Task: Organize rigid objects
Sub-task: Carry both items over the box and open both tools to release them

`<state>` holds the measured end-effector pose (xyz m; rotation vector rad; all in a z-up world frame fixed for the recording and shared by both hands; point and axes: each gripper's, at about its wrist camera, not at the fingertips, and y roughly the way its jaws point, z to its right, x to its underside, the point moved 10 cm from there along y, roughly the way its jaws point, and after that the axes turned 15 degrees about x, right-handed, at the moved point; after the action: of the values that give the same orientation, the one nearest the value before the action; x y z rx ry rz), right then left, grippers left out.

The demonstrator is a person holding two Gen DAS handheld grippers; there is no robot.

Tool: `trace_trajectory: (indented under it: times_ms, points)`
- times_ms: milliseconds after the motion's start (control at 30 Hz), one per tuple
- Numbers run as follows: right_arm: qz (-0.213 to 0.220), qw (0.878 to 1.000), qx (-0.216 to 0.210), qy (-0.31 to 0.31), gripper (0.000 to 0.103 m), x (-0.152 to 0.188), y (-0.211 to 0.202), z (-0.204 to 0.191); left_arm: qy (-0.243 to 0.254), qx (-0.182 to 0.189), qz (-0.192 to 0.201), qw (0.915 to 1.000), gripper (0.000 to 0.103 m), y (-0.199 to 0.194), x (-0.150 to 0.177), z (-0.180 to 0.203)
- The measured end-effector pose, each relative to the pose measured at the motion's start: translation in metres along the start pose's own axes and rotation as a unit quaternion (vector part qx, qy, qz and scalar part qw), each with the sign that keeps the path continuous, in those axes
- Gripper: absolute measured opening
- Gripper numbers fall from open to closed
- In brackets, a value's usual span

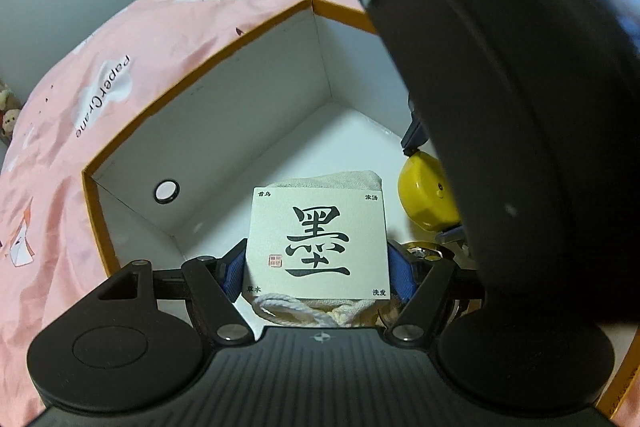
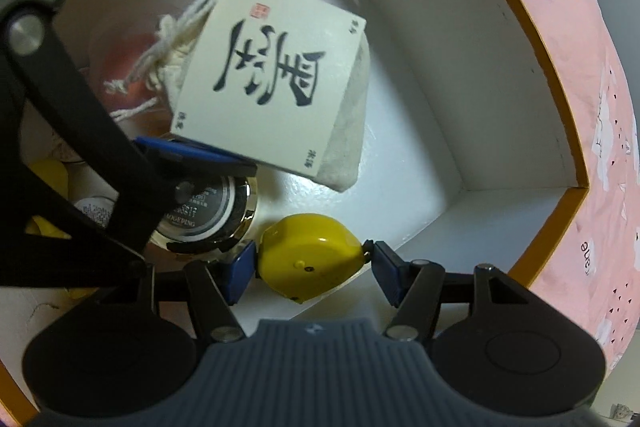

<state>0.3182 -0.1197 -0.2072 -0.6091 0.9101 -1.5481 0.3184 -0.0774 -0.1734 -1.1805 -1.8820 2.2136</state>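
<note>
My left gripper point(image 1: 318, 269) is shut on a cream drawstring pouch point(image 1: 340, 183) fronted by a white card with a large black character point(image 1: 318, 241); its blue pads press both sides. The pouch point(image 2: 344, 147) hangs inside the white box with the orange rim point(image 1: 200, 63), above its floor. My right gripper point(image 2: 312, 267) is shut on a yellow lemon-shaped case point(image 2: 310, 253), low in the same box point(image 2: 520, 39) beside the pouch. In the left wrist view the yellow case point(image 1: 426, 195) shows to the right of the card, and the right gripper's black housing hides the upper right.
A round black-and-gold compact point(image 2: 208, 215) lies on the box floor under the left gripper's finger, with a small white jar point(image 2: 94, 211) and yellow pieces point(image 2: 44, 171) further left. A ringed hole point(image 1: 166, 191) pierces one wall. Pink printed bedding point(image 1: 80, 115) surrounds the box.
</note>
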Motion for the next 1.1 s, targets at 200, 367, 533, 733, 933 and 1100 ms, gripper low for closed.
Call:
trace_trajectory:
  times_ms: [200,367,533,733,933,1100]
  points:
    - [-0.003,1.0,-0.001,0.004,0.064,0.0,0.0,0.003,-0.004,0.022,-0.008,0.9997,0.08,0.002,0.002,0.005]
    - [-0.005,1.0,-0.004,-0.009,0.069,-0.001,0.004,0.005,0.008,0.029,-0.008,0.9995,0.08,0.002,0.002,0.008]
    - [-0.005,1.0,-0.002,-0.016,0.07,-0.004,0.003,0.002,0.007,0.031,-0.011,0.9994,0.08,0.003,0.007,0.015]
    - [-0.004,1.0,-0.005,-0.013,0.071,-0.006,0.003,0.003,0.002,0.024,0.003,0.9997,0.083,-0.003,0.007,0.014]
    - [0.004,1.0,-0.009,-0.006,0.071,-0.003,0.001,0.006,0.0,0.023,0.014,0.9997,0.083,-0.012,0.011,0.019]
    - [0.014,1.0,-0.012,0.015,0.084,-0.003,-0.01,0.012,-0.018,0.016,0.049,0.9985,0.083,-0.035,0.011,0.023]
